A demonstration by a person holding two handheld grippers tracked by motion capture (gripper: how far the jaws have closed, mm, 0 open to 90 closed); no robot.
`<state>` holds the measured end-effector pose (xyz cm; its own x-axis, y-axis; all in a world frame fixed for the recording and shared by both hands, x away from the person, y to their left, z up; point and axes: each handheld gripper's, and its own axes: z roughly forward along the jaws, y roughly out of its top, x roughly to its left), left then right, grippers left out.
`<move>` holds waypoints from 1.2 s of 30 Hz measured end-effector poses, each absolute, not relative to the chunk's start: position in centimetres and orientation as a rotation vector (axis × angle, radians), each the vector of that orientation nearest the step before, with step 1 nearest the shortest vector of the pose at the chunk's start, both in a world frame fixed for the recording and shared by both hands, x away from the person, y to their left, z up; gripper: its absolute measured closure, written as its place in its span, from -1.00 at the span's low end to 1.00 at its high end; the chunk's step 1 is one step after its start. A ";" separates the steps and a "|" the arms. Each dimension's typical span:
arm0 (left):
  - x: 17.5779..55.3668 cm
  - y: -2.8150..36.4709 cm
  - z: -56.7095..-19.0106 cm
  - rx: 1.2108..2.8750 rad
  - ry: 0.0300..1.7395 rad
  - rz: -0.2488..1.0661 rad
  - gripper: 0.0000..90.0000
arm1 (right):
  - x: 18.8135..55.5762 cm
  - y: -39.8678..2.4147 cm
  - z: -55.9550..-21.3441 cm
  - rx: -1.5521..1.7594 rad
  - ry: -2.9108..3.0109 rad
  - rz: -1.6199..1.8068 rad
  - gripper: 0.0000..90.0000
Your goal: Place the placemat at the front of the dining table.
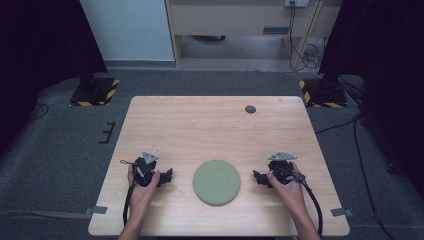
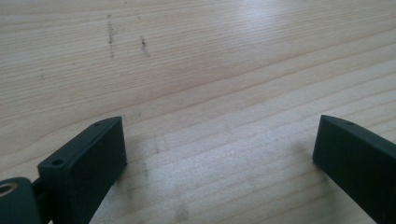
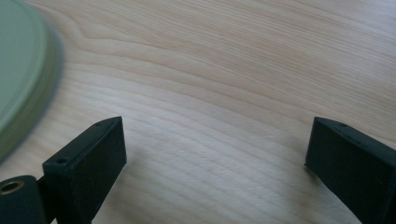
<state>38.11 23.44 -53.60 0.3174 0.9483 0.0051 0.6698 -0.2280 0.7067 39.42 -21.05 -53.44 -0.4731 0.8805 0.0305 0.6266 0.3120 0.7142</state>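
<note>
The left gripper (image 1: 167,176) rests low on the wooden surface (image 1: 210,125), its jaws spread wide apart with only bare wood grain between them in the left gripper view (image 2: 219,149). The right gripper (image 1: 256,177) sits opposite it, also down on the surface, jaws likewise standing wide with nothing between them (image 3: 215,147). Both point inward toward a round, pale green plate (image 1: 216,182) that lies flat between the two grippers, near the front edge, apart from each. In the right gripper view the plate's rim (image 3: 23,84) curves past at the upper left, just beyond the jaw on that side.
</note>
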 end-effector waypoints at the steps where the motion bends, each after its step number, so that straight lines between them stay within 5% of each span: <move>1: 37.9 23.4 -53.5 1.992 1.402 0.594 -0.95 | 39.2 -20.9 -53.2 1.334 2.223 0.958 -0.88; 36: 35.1 18.4 -53.0 2.058 1.092 0.391 -0.92 | 35.9 -17.8 -52.4 1.177 2.312 1.043 -0.87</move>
